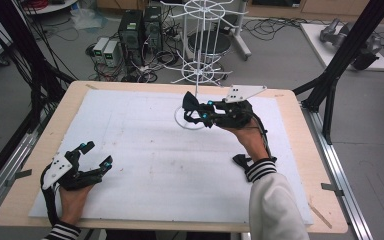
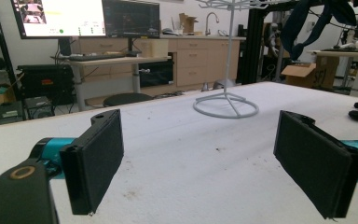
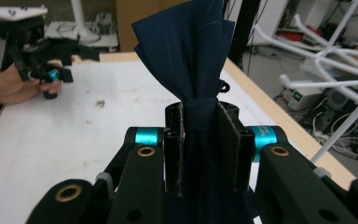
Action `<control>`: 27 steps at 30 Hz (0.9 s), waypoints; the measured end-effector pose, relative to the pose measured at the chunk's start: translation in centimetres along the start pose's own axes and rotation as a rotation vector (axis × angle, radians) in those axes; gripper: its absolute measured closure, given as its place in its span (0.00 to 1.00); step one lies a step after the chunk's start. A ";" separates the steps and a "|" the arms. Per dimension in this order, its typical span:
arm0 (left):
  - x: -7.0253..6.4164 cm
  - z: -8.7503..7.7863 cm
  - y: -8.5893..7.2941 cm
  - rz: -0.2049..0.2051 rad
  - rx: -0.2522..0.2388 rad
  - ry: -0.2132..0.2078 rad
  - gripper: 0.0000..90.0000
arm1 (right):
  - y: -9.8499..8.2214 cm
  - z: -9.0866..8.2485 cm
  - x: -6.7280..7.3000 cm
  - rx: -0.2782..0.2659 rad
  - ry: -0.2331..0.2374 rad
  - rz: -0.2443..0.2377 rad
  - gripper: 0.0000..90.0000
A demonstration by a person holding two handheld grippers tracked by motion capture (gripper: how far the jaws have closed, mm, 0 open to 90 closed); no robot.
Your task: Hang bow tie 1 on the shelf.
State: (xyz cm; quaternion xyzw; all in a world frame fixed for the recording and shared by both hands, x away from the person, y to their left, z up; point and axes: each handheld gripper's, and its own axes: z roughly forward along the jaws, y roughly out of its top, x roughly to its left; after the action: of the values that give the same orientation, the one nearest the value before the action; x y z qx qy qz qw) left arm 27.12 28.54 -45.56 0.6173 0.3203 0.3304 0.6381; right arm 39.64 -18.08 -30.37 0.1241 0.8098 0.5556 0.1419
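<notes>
Lab table (image 1: 290, 150) | right gripper (image 1: 196, 111) pinching navy cloth (image 3: 189, 51) by far-edge rack (image 1: 200, 70), seemingly unhung | left gripper (image 1: 96, 155) spread, idling near corner

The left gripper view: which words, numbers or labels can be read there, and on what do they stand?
None can be read.
The bright monitor screen on the wooden desk shows small pictures and text lines, too blurred to read.
The brown cardboard box shows no legible print.
</notes>
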 end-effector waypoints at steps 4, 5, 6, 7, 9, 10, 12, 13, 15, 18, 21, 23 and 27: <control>0.0 0.0 0.0 -0.001 0.000 0.000 0.18 | 0.1 -0.1 -0.2 -0.054 -0.010 0.023 0.81; 0.0 0.0 0.0 0.000 0.000 0.000 0.18 | 0.2 -0.1 -0.2 -0.056 -0.006 0.027 0.81; 0.0 0.0 0.0 0.000 0.001 0.000 0.18 | 0.2 -0.1 -0.3 -0.060 -0.007 0.033 0.81; 0.0 0.0 0.0 0.000 0.001 0.000 0.18 | 0.3 0.0 -0.3 -0.064 -0.010 0.034 0.81; 0.0 0.0 0.0 0.000 0.000 0.000 0.18 | 0.4 0.1 -0.3 -0.070 -0.013 0.034 0.81; 0.0 0.0 0.0 -0.001 0.000 0.000 0.18 | 0.5 0.2 -0.3 -0.073 -0.018 0.035 0.81; 0.0 0.0 0.0 0.000 -0.002 -0.001 0.18 | 0.7 0.3 -0.3 -0.078 -0.032 0.038 0.81; 0.0 0.0 0.0 0.000 -0.001 -0.001 0.18 | 0.7 0.3 -0.3 -0.082 -0.034 0.041 0.81; 0.0 0.0 0.0 -0.001 -0.003 -0.001 0.18 | 0.9 0.4 -0.4 -0.087 -0.040 0.046 0.81; 0.0 0.0 0.0 -0.001 -0.003 -0.001 0.18 | 1.2 0.5 -0.5 -0.098 -0.045 0.045 0.81; 0.0 0.0 0.0 0.001 0.000 -0.001 0.18 | 1.5 0.6 -0.5 -0.102 -0.061 0.043 0.81; 0.0 0.0 0.0 0.000 0.000 -0.001 0.18 | 1.6 0.6 -0.6 -0.109 -0.068 0.056 0.81; 0.0 0.0 0.0 0.000 0.000 -0.001 0.18 | 1.9 0.7 -0.9 -0.115 -0.083 0.060 0.81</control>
State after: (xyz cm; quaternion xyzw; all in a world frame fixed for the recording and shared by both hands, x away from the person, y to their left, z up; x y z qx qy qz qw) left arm 27.13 28.57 -45.57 0.6174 0.3198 0.3302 0.6383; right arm 40.83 -17.11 -28.80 0.1628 0.7661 0.5994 0.1655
